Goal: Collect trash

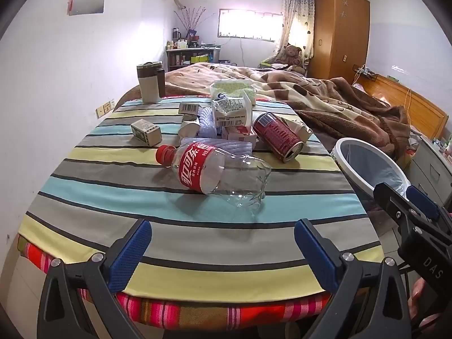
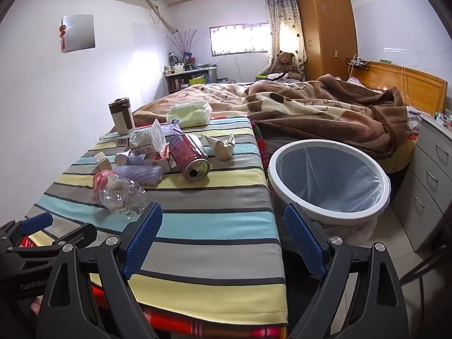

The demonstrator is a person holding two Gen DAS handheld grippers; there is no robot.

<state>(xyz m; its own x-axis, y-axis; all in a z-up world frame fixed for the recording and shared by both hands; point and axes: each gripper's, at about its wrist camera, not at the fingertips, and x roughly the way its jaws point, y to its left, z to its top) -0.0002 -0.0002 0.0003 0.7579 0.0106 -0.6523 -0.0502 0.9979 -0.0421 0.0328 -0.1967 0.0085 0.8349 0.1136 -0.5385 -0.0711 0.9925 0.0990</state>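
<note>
An empty clear cola bottle [image 1: 214,172] [image 2: 118,195] with a red label and cap lies on its side on the striped tablecloth [image 1: 197,226]. Behind it lie a dark red can [image 1: 278,137] [image 2: 189,155], small cartons [image 1: 147,132], plastic wrappers [image 1: 230,111] and a crumpled paper cone [image 2: 223,147]. A white-rimmed bin [image 2: 319,143] [image 1: 346,166] with a bluish liner stands on the floor right of the table. My left gripper [image 1: 223,254] [image 2: 59,226] hovers open over the table's near edge, short of the bottle. My right gripper [image 2: 223,237] [image 1: 398,195] is open at the table's near right corner, beside the bin.
A brown-and-cream lidded mug [image 1: 151,84] and a green tissue pack [image 2: 189,115] stand at the table's far end. A bed with a brown blanket [image 2: 325,113] lies beyond. Grey drawers [image 2: 432,175] stand right of the bin.
</note>
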